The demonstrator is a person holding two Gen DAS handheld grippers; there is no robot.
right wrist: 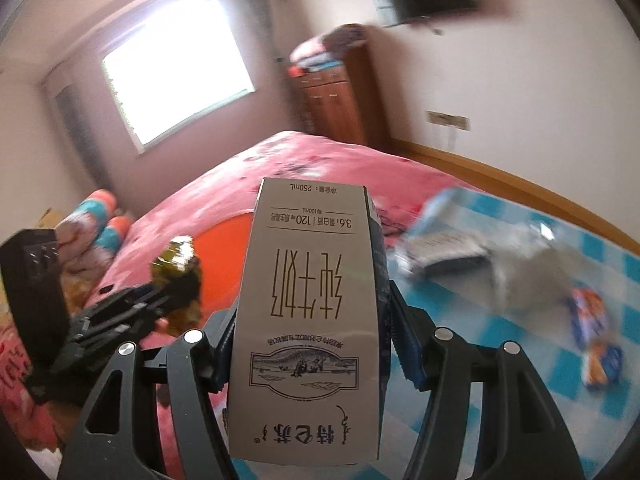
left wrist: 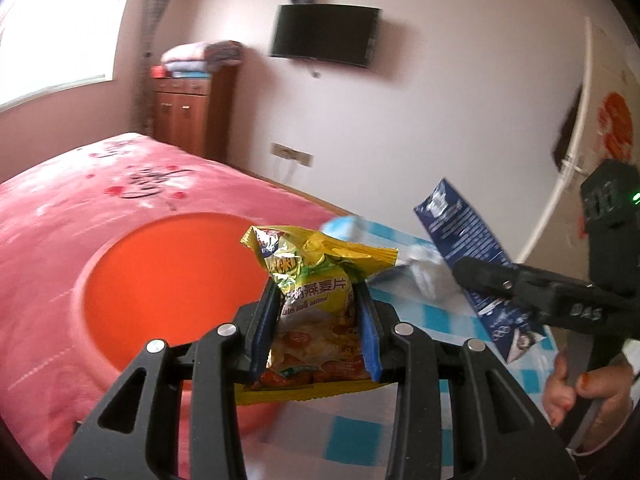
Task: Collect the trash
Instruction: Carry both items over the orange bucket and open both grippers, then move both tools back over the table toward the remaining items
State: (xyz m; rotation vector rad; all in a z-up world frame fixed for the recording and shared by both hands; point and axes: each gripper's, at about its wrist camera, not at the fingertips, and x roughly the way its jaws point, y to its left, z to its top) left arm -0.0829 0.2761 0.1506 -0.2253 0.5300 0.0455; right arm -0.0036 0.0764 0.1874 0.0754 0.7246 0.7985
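Observation:
My left gripper (left wrist: 316, 292) is shut on a crumpled yellow oatmeal packet (left wrist: 320, 264), held above the near rim of an orange basin (left wrist: 168, 280) that sits on the pink bed. My right gripper (right wrist: 312, 304) is closed on a blue-and-white milk carton (right wrist: 312, 280), gripped by its sides with its printed face toward the camera. In the left wrist view that carton (left wrist: 460, 224) hangs to the right of the packet, over the checkered cloth. In the right wrist view the left gripper (right wrist: 176, 292) and its packet (right wrist: 178, 256) are at the left, with the basin (right wrist: 220, 248) behind.
A blue-and-white checkered cloth (right wrist: 520, 220) right of the basin carries more litter: a silver wrapper (right wrist: 520, 268), a dark flat packet (right wrist: 440, 248) and blue-orange packets (right wrist: 592, 320). A hand (left wrist: 580, 396) holds the right gripper's handle. A wooden cabinet (left wrist: 192, 108) stands beyond the bed.

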